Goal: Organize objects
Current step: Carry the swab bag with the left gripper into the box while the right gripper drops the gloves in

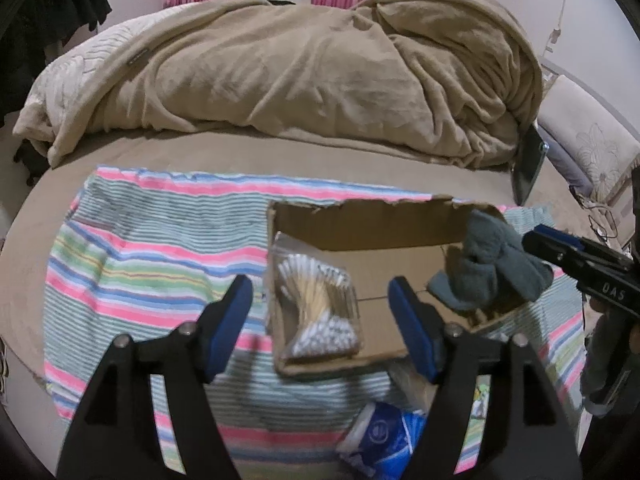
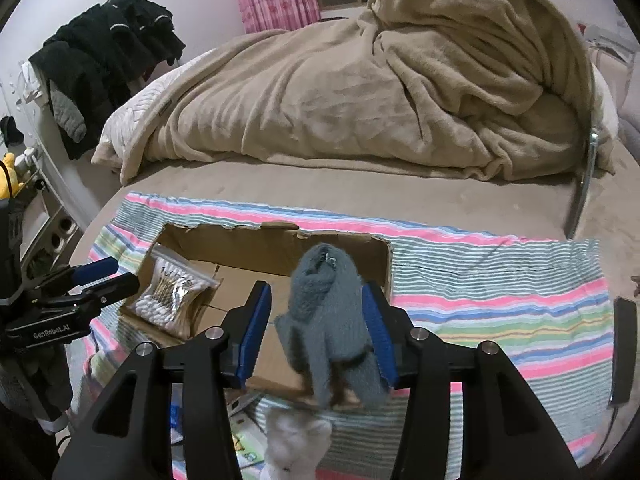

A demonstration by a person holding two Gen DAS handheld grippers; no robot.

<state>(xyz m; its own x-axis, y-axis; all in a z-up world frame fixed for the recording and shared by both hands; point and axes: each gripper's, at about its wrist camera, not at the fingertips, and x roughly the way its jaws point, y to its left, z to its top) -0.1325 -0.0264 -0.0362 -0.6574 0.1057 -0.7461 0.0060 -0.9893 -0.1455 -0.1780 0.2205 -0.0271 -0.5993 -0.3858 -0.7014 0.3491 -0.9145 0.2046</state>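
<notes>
Partway, by my reading: the bag of cotton swabs point(image 1: 316, 304) already lies inside the cardboard box point(image 1: 360, 222), at its left end. The right gripper point(image 2: 318, 330), jaws partly apart, has a grey sock point(image 2: 332, 320) between its pads over the box's right end; whether it grips is unclear. The left gripper point(image 1: 322, 320) hangs wide open, empty, before the box. A blue packet point(image 1: 384, 436) and a white fluffy item point(image 2: 296, 448) wait in front of the box, nothing blocking them.

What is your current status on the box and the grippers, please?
Left gripper open, empty. Grey sock between right gripper fingers, over cardboard box. Cotton swab bag already inside.
</notes>
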